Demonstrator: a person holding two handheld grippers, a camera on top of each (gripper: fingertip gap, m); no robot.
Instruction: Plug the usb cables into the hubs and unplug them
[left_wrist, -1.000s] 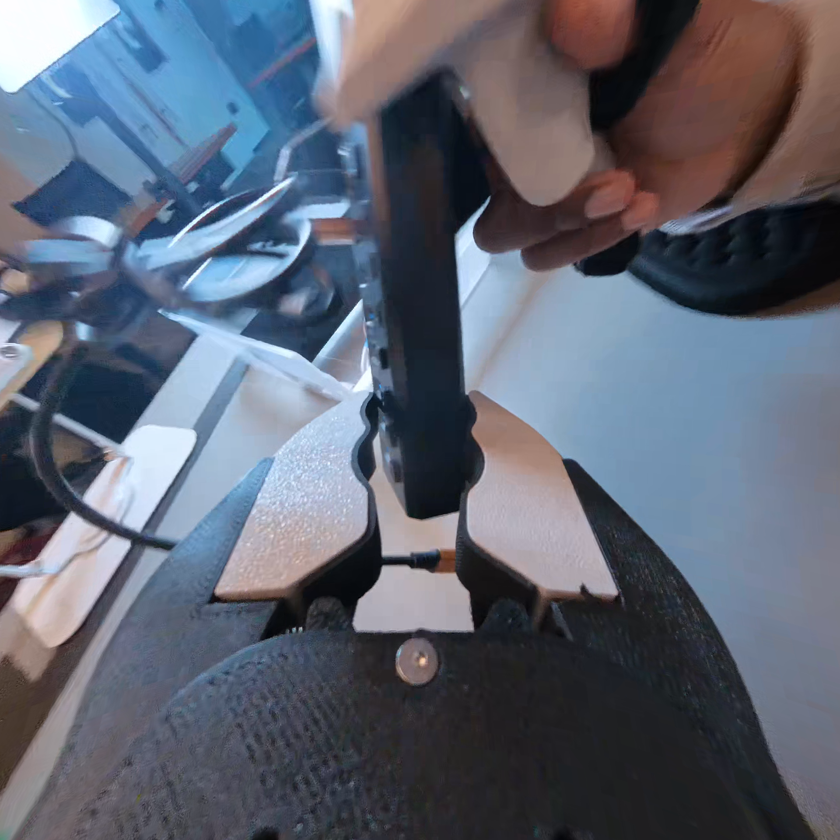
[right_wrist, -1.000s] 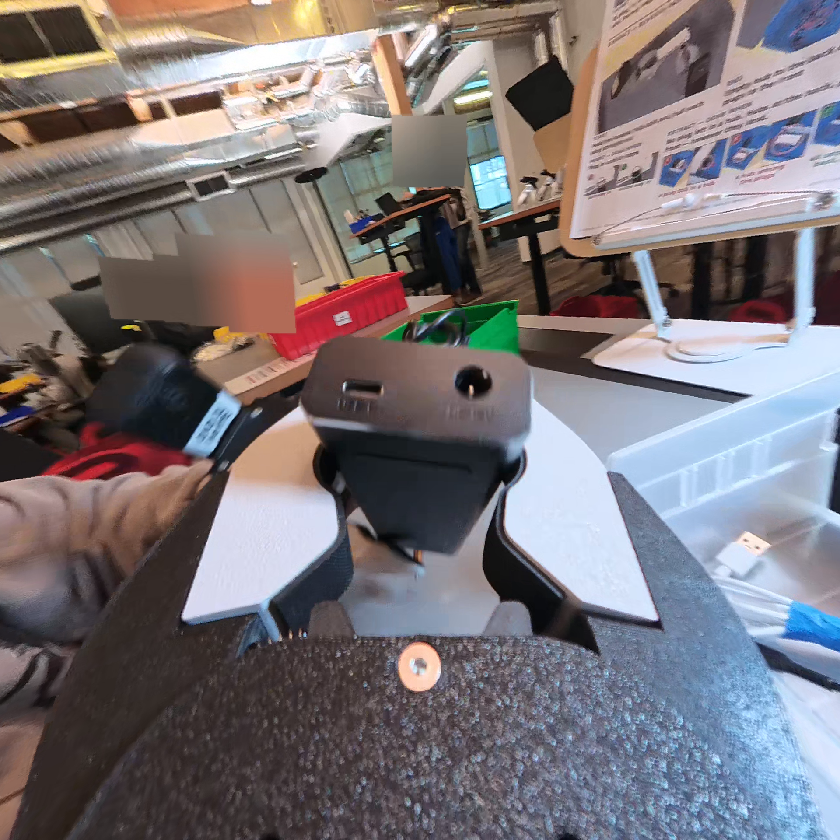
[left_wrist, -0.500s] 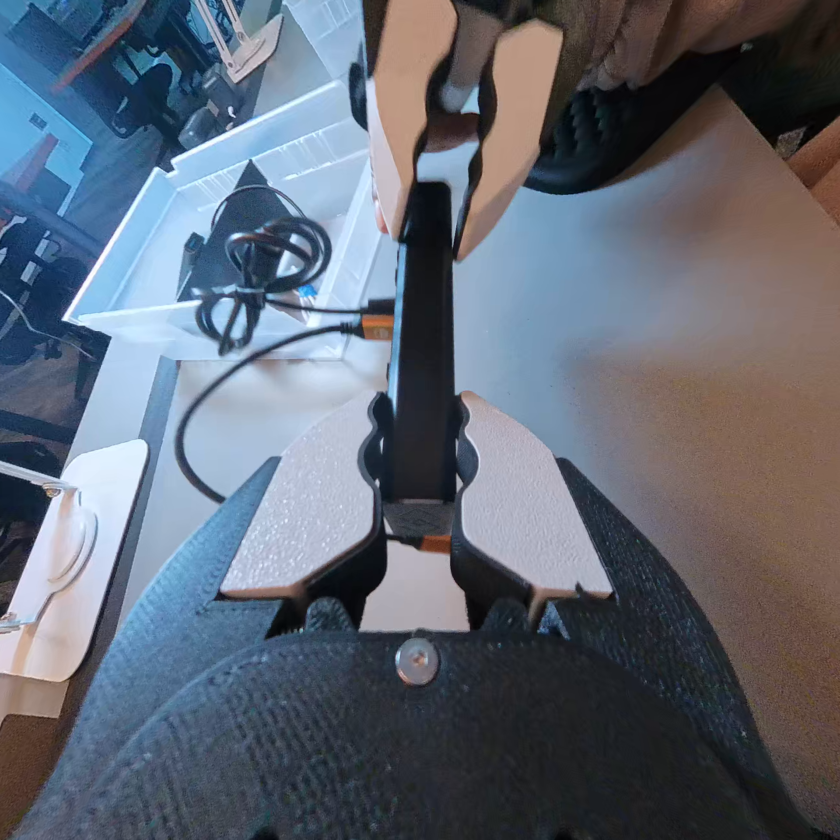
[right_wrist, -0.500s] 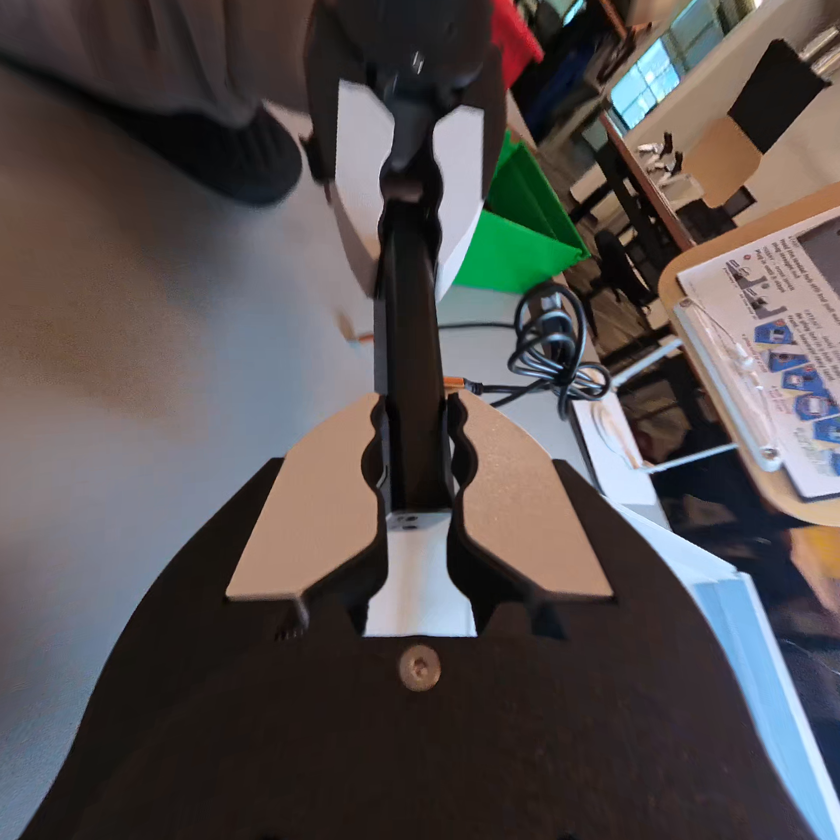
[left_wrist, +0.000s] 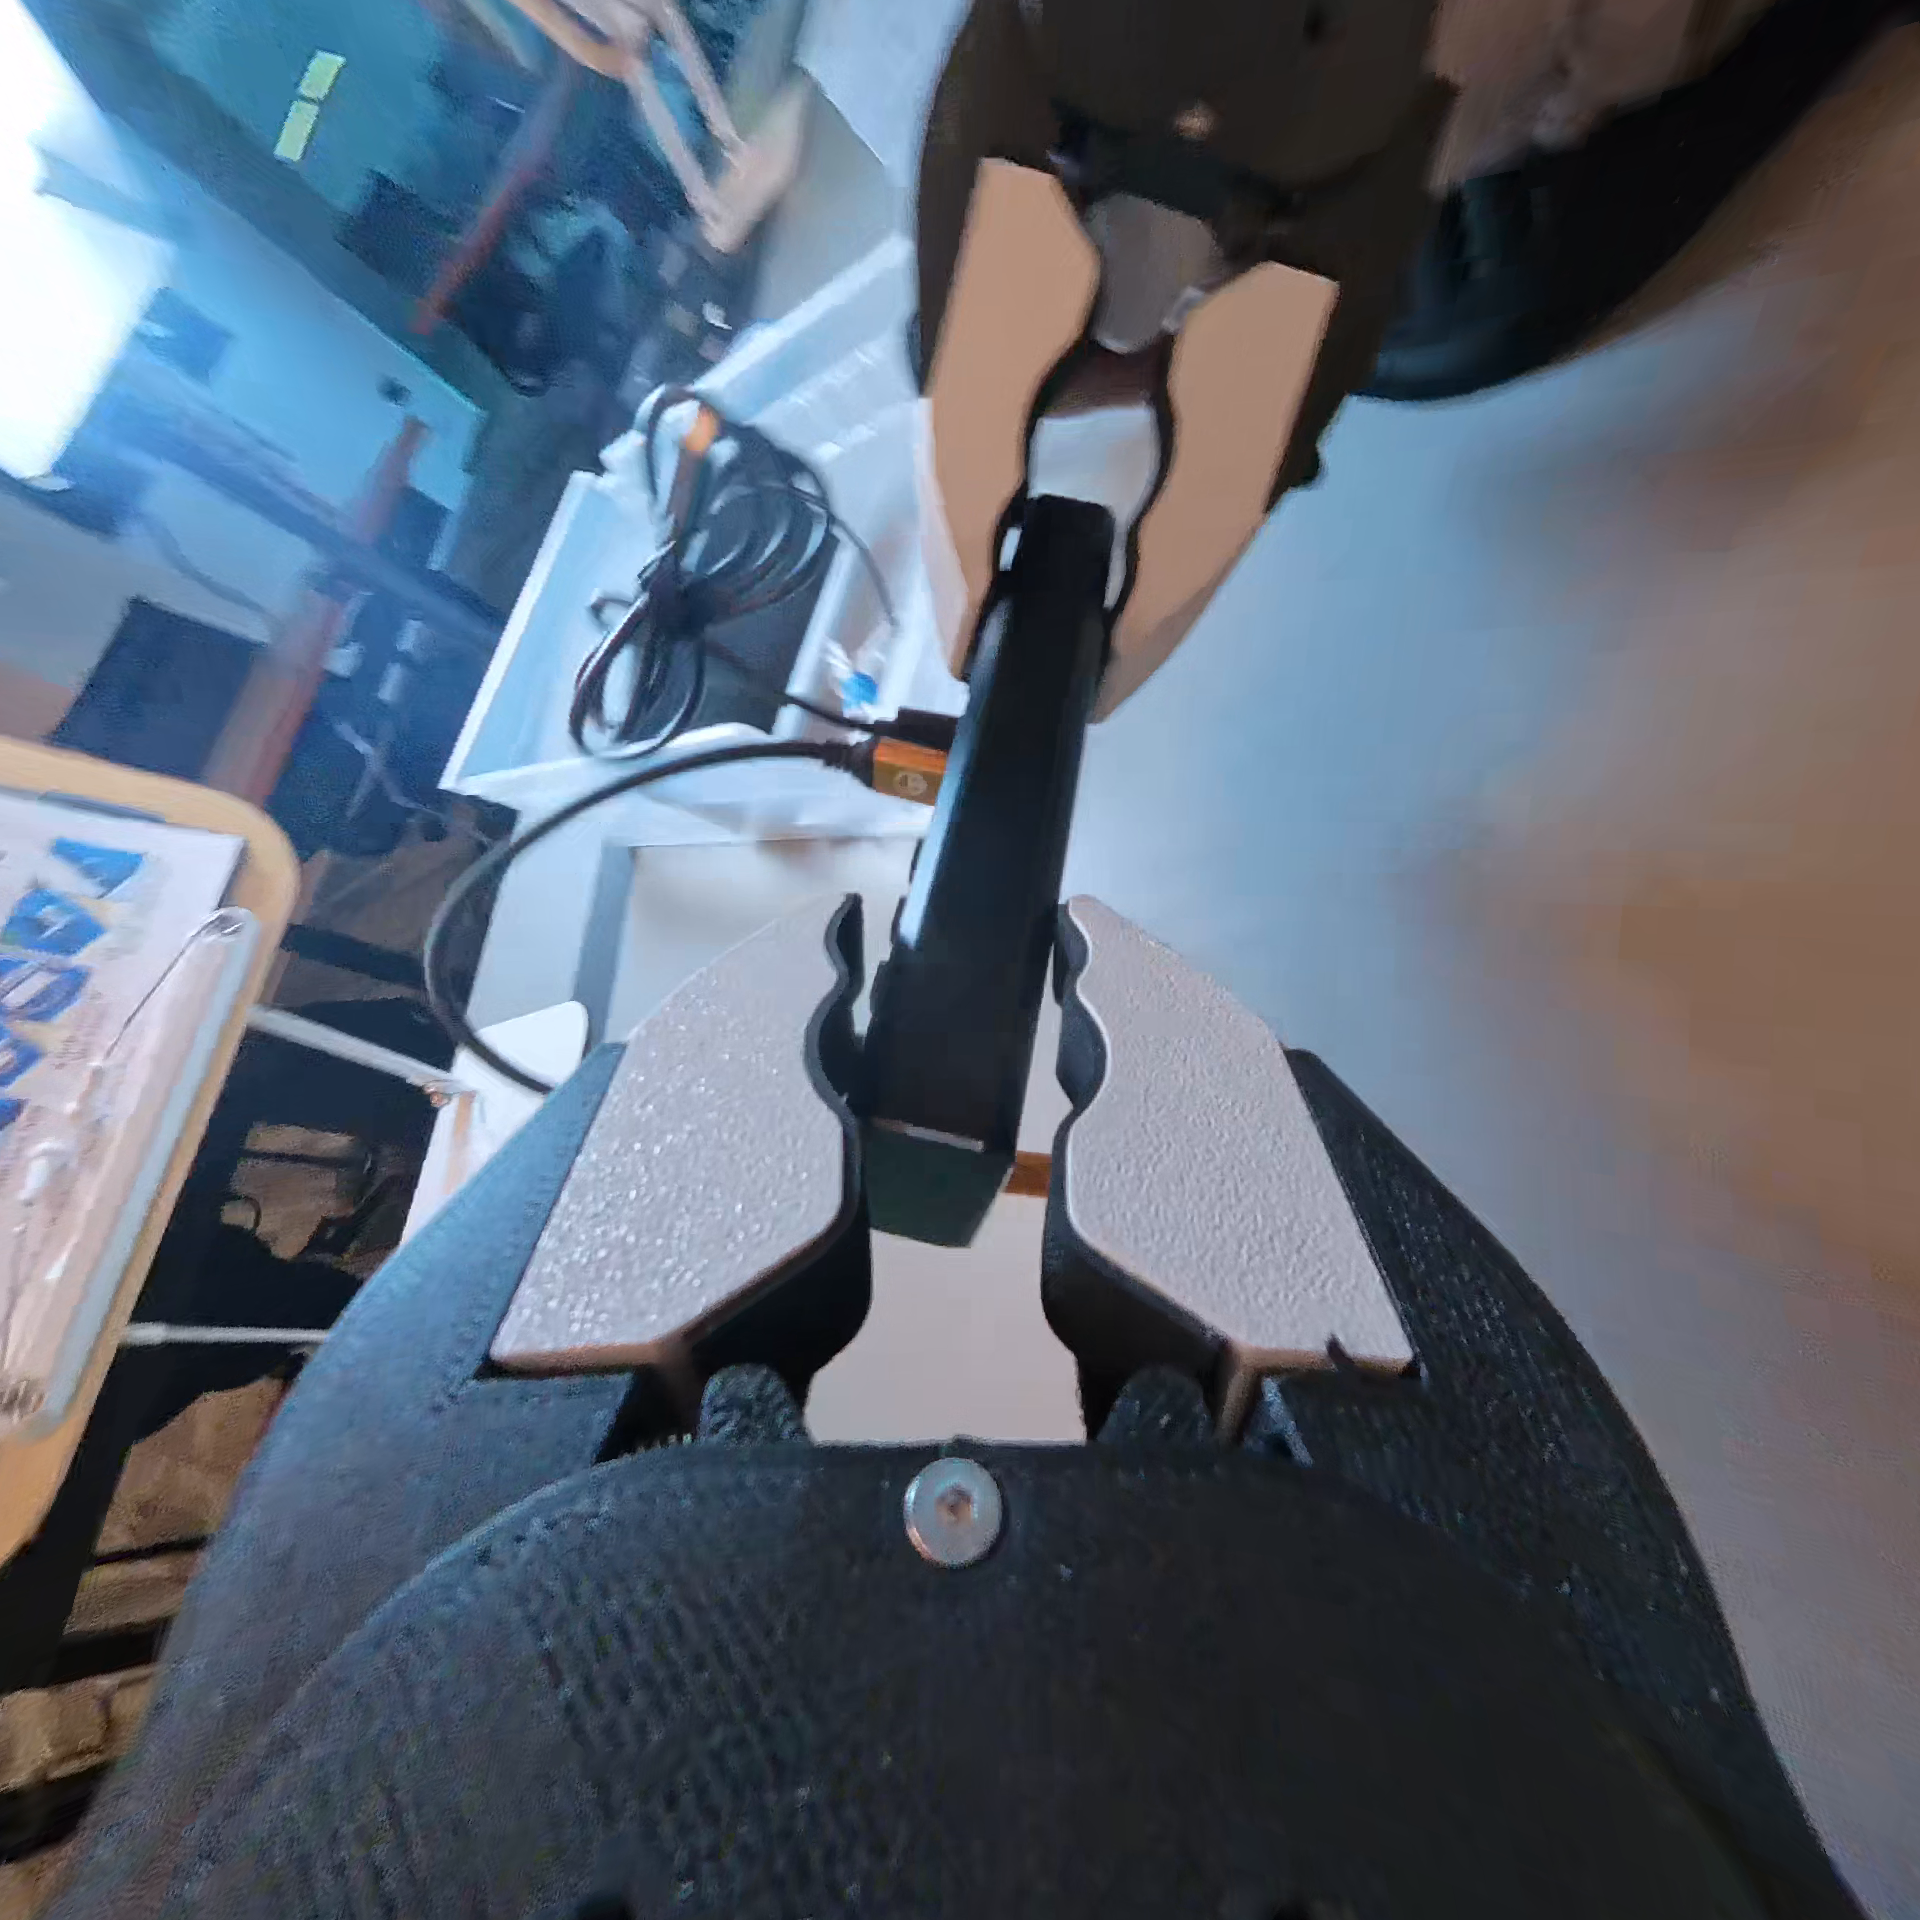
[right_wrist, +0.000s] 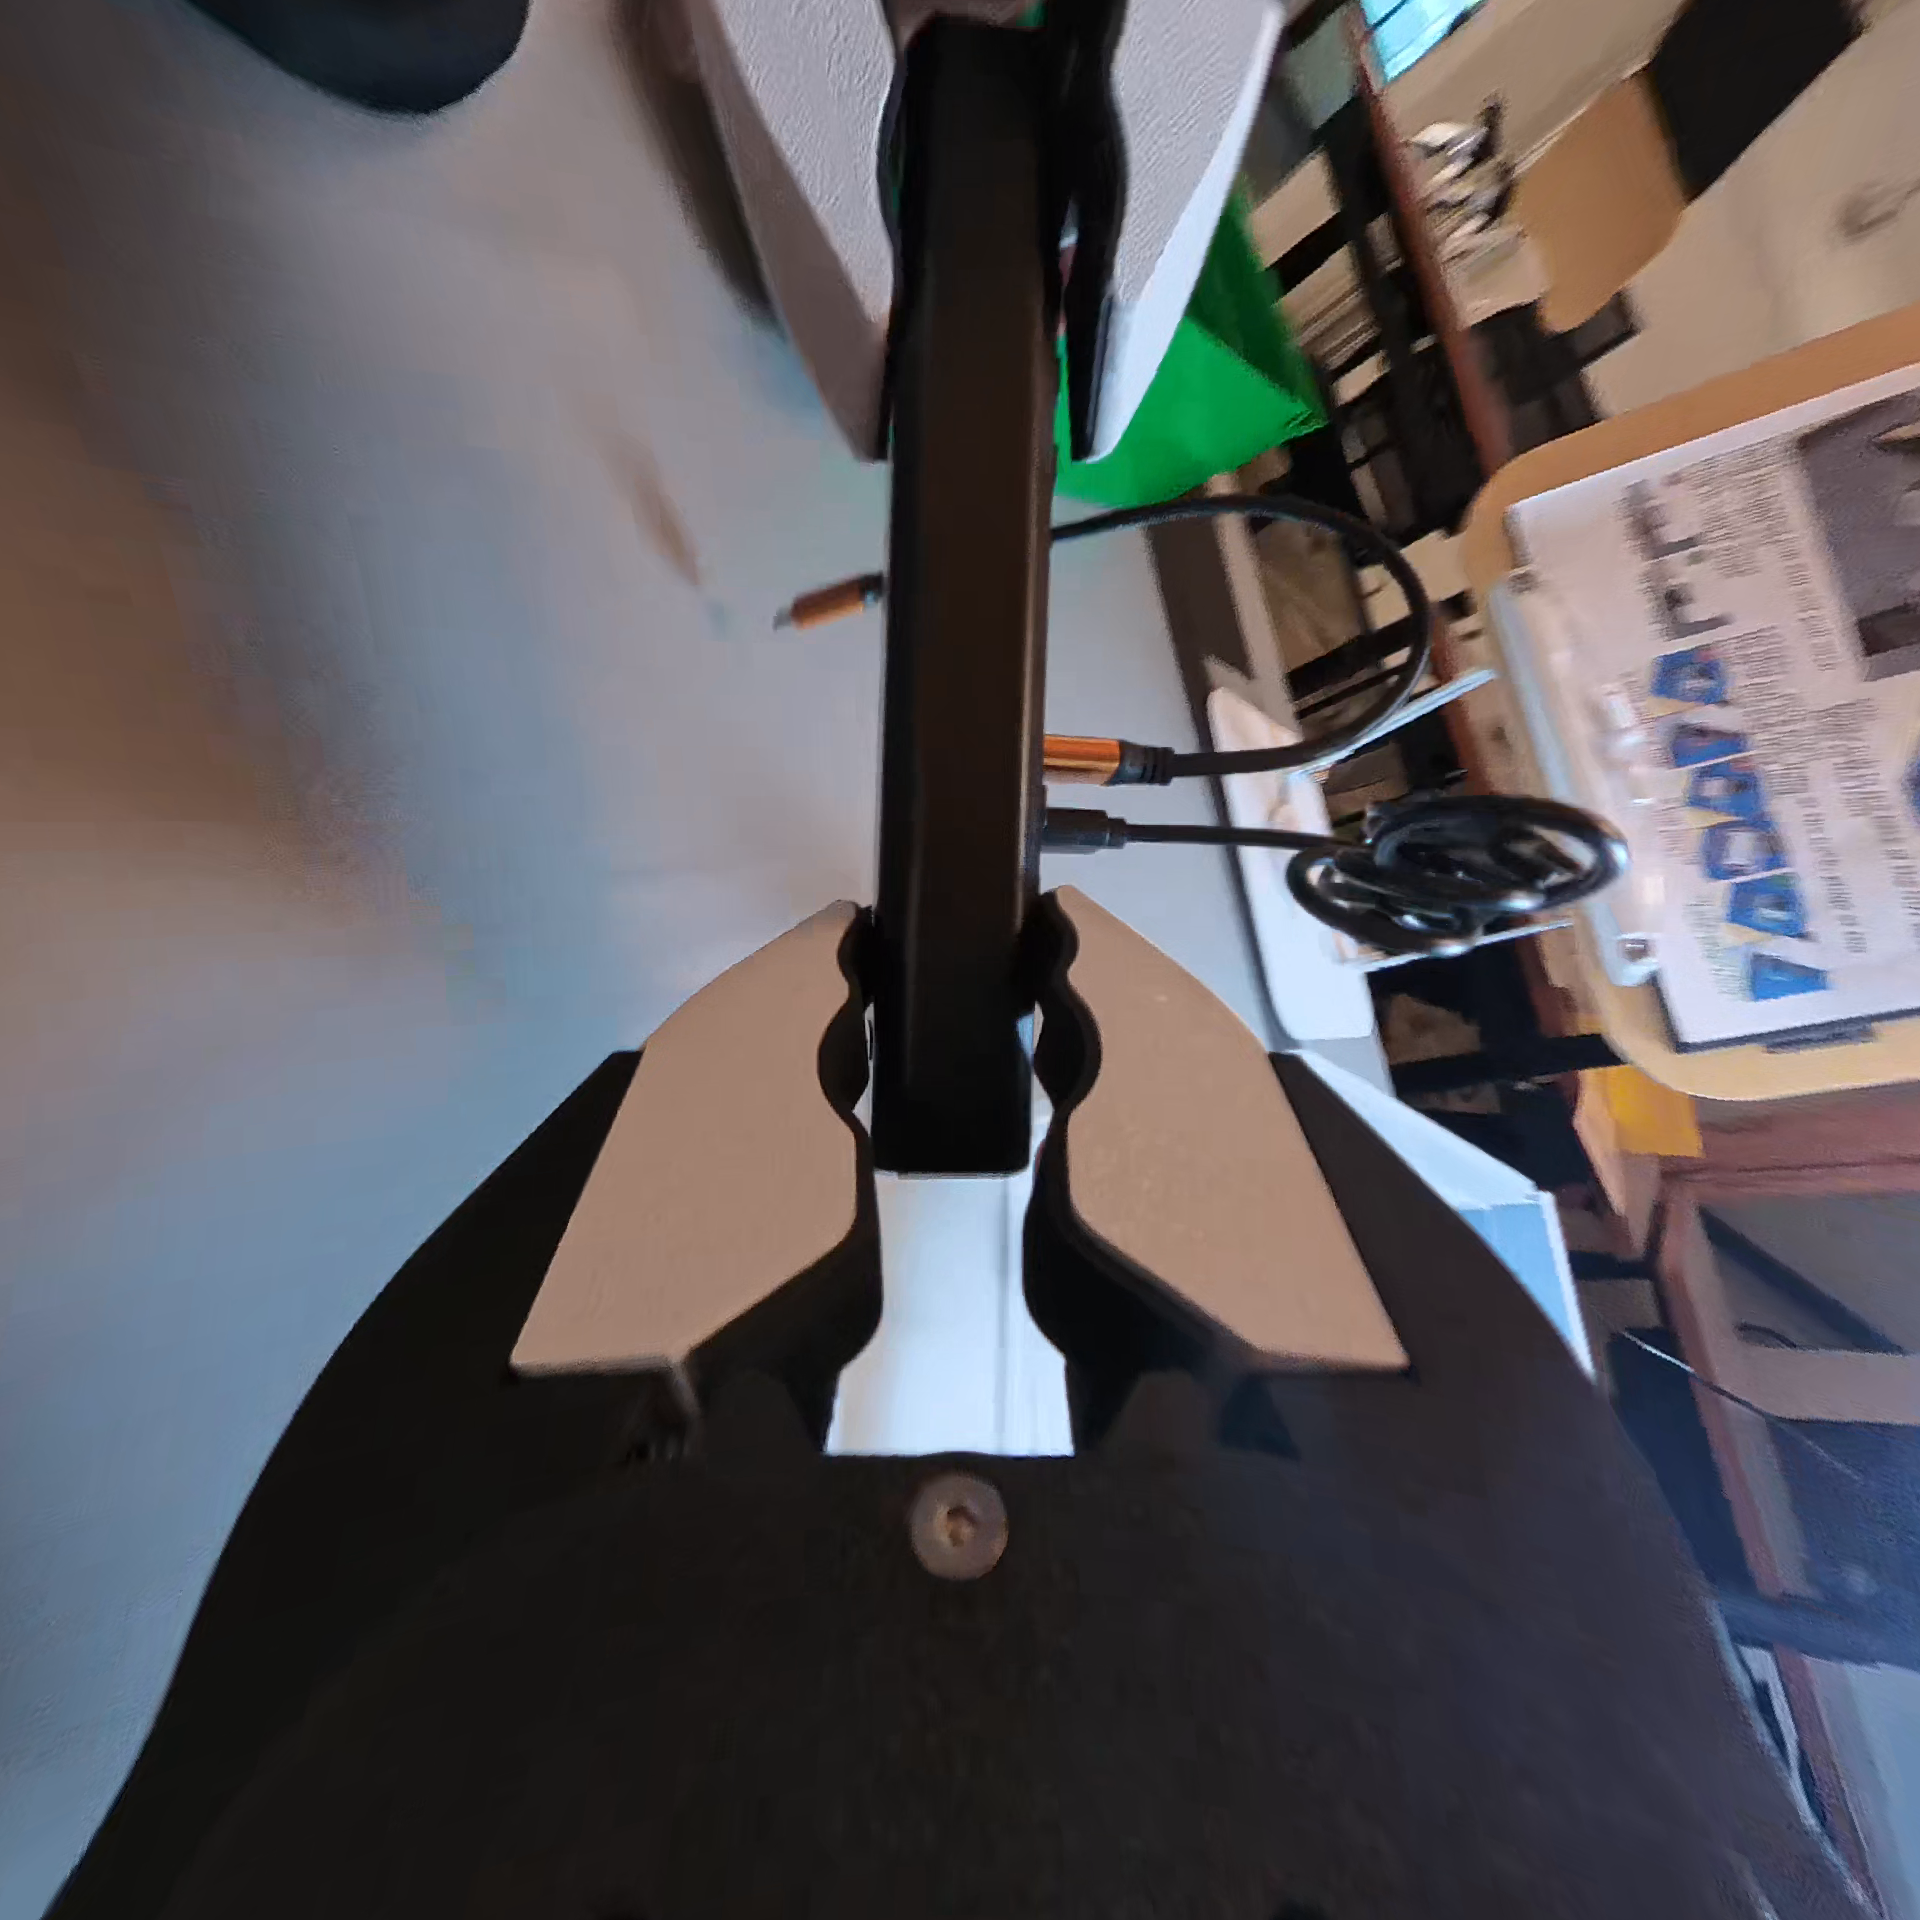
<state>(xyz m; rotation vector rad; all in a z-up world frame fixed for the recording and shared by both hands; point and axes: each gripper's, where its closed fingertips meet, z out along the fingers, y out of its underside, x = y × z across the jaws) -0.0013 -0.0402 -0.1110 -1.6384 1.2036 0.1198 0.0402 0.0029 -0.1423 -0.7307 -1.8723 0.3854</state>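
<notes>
While the pale table (left_wrist: 1455, 831) fills most of both views, the black hub (left_wrist: 977, 935) hangs above it, spanning between both grippers. Left gripper (left_wrist: 951, 1049): jaws parted, gaps either side of the hub's near end. Right gripper (right_wrist: 951, 1029): jaws clenched on the hub's other end. White bin (left_wrist: 540, 665) at 10 o'clock in the left view holds a coiled black cable (left_wrist: 686, 623). Two cables plugged in: orange-collared plug (right_wrist: 1081, 755), black plug (right_wrist: 1081, 831) beside it.

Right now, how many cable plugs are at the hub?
3. An orange plug and a black plug sit side by side on one long side of the hub; a second orange plug pokes out the opposite side. More may be hidden.
</notes>
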